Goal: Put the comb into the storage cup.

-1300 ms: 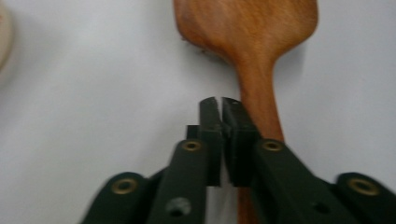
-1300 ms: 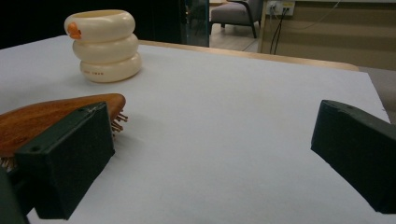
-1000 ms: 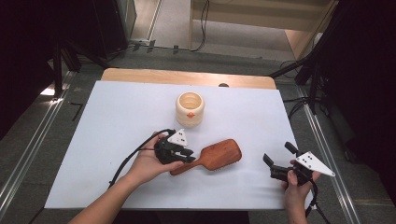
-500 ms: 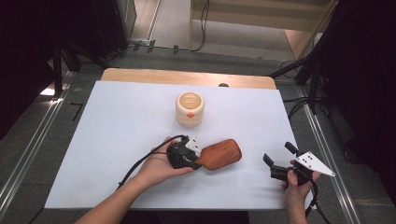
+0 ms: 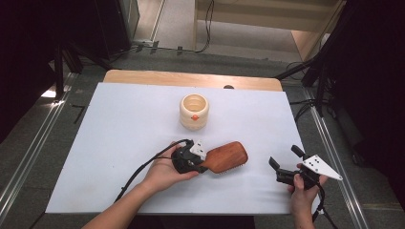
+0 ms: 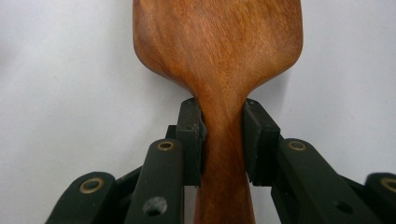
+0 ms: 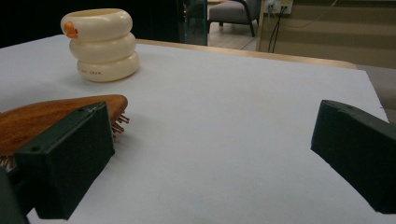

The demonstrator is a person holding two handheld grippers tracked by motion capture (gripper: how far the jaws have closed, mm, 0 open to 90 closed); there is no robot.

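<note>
Left jaws clamped on the brush neck

A wooden hairbrush (image 5: 227, 157) lies bristles down near the front edge of the bench (image 5: 119, 124), a little right of the middle. The left gripper (image 5: 187, 160) has its jaws closed tight on the brush where the handle narrows just below the head; the left gripper view shows both black pads pressed against the wood at that neck, the broad head (image 6: 217, 37) spreading out beyond them. The right gripper (image 5: 286, 168) sits well apart, close to the front right corner, jaws wide and holding nothing. From its own view the brush (image 7: 56, 116) shows side-on, metal-tipped pins (image 7: 119, 123) touching the white surface. A cream ringed cup (image 5: 194, 111) with a small orange mark stands farther back, near the middle of the bench, apart from the brush.

The brush looks stiff and fairly light, solid wood with a smooth, probably lacquered back that could slide under hard pads. The narrow neck seems the sound place to take it: the flare of the head stops it slipping forward. The head would likely outweigh the handle, so a lift may tip the far end down. The pins look the delicate part, best kept clear of the jaws
</note>
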